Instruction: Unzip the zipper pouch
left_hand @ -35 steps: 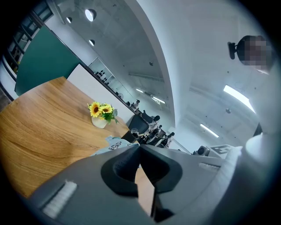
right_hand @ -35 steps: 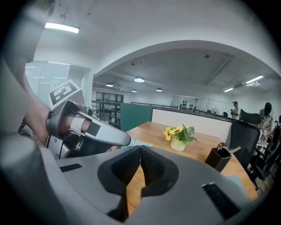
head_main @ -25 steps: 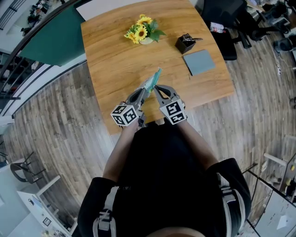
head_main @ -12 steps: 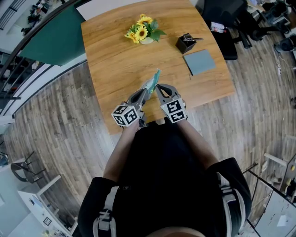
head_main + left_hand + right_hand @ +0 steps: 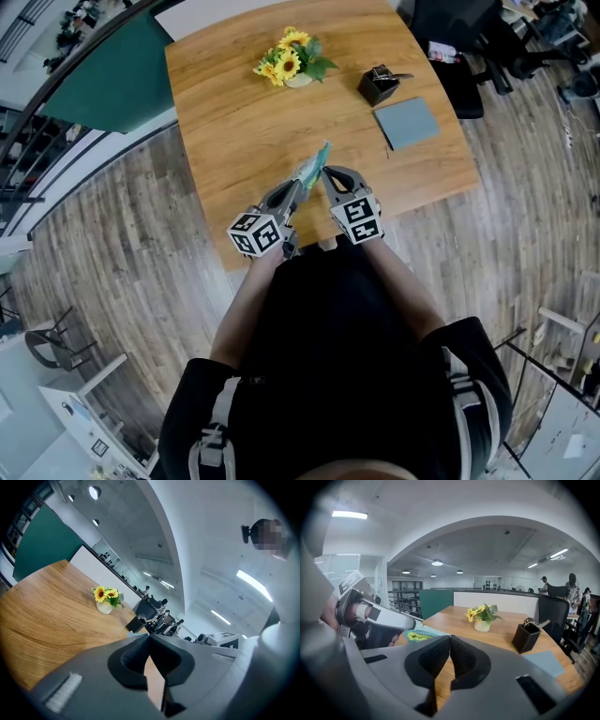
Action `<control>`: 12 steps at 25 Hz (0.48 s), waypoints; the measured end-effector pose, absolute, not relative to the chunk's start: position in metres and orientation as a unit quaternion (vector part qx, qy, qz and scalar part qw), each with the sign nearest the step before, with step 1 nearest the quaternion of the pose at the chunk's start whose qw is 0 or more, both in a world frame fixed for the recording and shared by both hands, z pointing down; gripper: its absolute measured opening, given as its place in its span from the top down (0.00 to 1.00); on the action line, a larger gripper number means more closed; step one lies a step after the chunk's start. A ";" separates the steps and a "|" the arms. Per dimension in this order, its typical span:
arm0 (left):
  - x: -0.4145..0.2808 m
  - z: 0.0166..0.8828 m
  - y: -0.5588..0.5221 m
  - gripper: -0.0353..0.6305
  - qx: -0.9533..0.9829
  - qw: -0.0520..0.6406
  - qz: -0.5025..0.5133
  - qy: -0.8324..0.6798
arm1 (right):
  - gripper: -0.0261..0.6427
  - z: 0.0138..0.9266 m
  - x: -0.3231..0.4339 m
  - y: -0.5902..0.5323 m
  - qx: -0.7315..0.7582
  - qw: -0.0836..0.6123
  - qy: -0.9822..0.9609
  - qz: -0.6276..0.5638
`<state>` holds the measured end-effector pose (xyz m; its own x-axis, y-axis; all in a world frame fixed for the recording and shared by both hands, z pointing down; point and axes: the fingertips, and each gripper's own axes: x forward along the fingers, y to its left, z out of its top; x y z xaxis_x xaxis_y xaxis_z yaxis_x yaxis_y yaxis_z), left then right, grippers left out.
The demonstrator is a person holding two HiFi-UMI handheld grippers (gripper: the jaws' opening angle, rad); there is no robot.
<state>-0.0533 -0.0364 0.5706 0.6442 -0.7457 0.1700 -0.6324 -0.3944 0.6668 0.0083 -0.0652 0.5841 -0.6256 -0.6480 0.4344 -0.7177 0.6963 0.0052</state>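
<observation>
The zipper pouch hangs tilted over the near edge of the wooden table, pinched at its lower end by the closed jaws of the left gripper, while the right gripper, jaws pressed together, sits just beside its right edge.

A light brown wooden counter holds three things. A small white pot of yellow sunflowers sits at 12 o'clock. A little black box sits at 2 o'clock. A flat grey-blue pad lies at 3 o'clock.
</observation>
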 end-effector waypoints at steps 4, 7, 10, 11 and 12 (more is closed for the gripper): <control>-0.053 0.571 -0.035 0.94 0.831 0.365 -0.079 -0.412 | 0.95 0.586 0.011 -0.068 0.385 0.208 -0.895 0.083; -0.053 0.571 -0.035 0.94 0.831 0.369 -0.084 -0.408 | 0.95 0.588 0.014 -0.070 0.387 0.216 -0.892 0.083; -0.053 0.569 -0.036 0.94 0.834 0.366 -0.082 -0.405 | 0.95 0.590 0.014 -0.074 0.393 0.214 -0.891 0.081; -0.053 0.569 -0.036 0.94 0.834 0.365 -0.082 -0.405 | 0.95 0.591 0.015 -0.075 0.395 0.215 -0.890 0.081; -0.053 0.569 -0.035 0.94 0.835 0.364 -0.081 -0.404 | 0.95 0.592 0.016 -0.075 0.395 0.218 -0.889 0.081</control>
<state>-0.0528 -0.0353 0.5694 0.6600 -0.7341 0.1597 -0.6166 -0.4078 0.6735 0.0160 -0.0753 0.5916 -0.5925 -0.6668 0.4520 -0.7379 0.6744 0.0278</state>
